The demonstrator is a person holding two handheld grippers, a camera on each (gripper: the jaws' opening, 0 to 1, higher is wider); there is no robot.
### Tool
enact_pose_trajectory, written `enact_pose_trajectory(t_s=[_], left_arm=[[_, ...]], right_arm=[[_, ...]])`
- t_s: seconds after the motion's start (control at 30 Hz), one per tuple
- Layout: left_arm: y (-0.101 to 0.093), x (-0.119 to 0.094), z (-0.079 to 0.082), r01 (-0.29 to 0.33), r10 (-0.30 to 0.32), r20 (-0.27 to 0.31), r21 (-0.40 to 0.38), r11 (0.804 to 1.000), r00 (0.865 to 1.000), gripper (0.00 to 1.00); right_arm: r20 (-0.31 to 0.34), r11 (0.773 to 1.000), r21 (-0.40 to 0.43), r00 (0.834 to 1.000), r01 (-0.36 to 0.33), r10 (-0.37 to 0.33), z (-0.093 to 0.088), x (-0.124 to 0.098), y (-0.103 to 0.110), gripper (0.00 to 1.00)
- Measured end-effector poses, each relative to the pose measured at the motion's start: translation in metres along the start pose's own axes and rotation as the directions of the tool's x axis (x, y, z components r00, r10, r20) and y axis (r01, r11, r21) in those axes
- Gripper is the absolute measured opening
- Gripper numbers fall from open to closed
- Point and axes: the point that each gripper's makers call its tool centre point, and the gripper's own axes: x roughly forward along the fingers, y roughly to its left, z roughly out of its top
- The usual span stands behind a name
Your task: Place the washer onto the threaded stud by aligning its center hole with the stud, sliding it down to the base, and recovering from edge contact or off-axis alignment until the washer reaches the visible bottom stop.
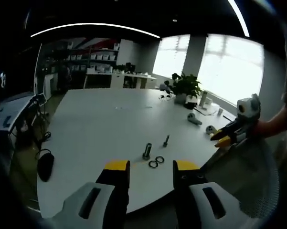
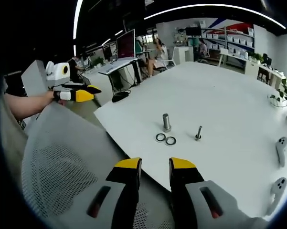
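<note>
**Washer-to-stud placement: approach stage, nothing gripped**

- Landmark: threaded stud (image 2: 166, 121), upright on the white table (image 2: 229, 95).
- Two washers (image 2: 165, 139) flat, just in front of the stud; small bolt (image 2: 198, 133) beside it.
- Left gripper (image 1: 150, 171): jaws parted, empty, short of the stud.
- Right gripper (image 2: 155, 167): jaws parted, empty.
- Handling advice: pinch one washer by its rim, keep it level, centre the hole over the stud top before lowering.
</note>
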Motion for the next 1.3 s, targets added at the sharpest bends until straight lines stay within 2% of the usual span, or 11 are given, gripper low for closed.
enact_pose_trajectory(t_s=[0.07, 0.23, 0.4, 0.47, 0.5, 0.57, 0.7, 0.77, 0.97, 1.13, 1.3], left_arm=[[-0.002, 0.001, -0.001, 0.01, -0.01, -0.008, 0.008, 1.0, 1.0, 0.33], [-0.005, 0.002, -0.006, 0.023, -0.023, -0.035, 0.011, 1.0, 0.999, 0.33], [0.005, 0.004, -0.005, -0.012, 0.01, -0.054, -0.033, 0.999, 0.998, 0.35], [0.013, 0.007, -0.01, -0.036, 0.033, -0.103, -0.027, 0.999, 0.994, 0.4], [0.018, 0.007, -0.011, -0.052, 0.051, -0.131, 0.001, 0.999, 0.99, 0.41], [0.023, 0.012, -0.004, -0.056, 0.06, -0.138, 0.034, 0.998, 0.989, 0.4], [0.032, 0.023, 0.008, -0.065, 0.067, -0.138, 0.025, 0.998, 0.988, 0.41], [0.038, 0.032, 0.006, -0.065, 0.064, -0.152, -0.002, 0.998, 0.986, 0.4], [0.057, 0.044, -0.003, -0.105, 0.099, -0.201, -0.02, 0.994, 0.975, 0.41], [0.059, 0.048, -0.01, -0.11, 0.1, -0.225, -0.033, 0.993, 0.969, 0.42], [0.061, 0.051, -0.015, -0.109, 0.104, -0.258, -0.006, 0.994, 0.96, 0.42]], right_arm=[[-0.012, 1.0, 0.0, 1.0, 0.001, -0.001, -0.002, 0.001, 0.0, 0.26], [0.013, 1.0, 0.005, 1.0, 0.005, -0.005, 0.002, -0.001, -0.001, 0.26], [0.011, 1.0, 0.009, 1.0, 0.018, -0.019, 0.002, -0.001, -0.004, 0.26], [0.004, 1.0, 0.005, 1.0, 0.017, -0.017, 0.0, -0.001, -0.004, 0.26], [0.004, 1.0, 0.006, 1.0, 0.012, -0.012, 0.0, -0.001, -0.003, 0.26], [0.005, 1.0, 0.009, 1.0, 0.008, -0.008, 0.0, -0.001, -0.003, 0.26], [0.025, 1.0, 0.022, 1.0, 0.017, -0.017, 0.003, -0.002, -0.005, 0.26], [0.028, 0.999, 0.032, 0.999, 0.021, -0.022, 0.003, -0.002, -0.007, 0.26], [0.034, 0.999, 0.038, 0.999, 0.021, -0.022, 0.004, -0.002, -0.007, 0.26], [0.04, 0.999, 0.042, 0.999, 0.019, -0.02, 0.005, -0.002, -0.007, 0.26], [0.034, 0.999, 0.038, 0.999, 0.012, -0.013, 0.004, -0.002, -0.006, 0.26]])
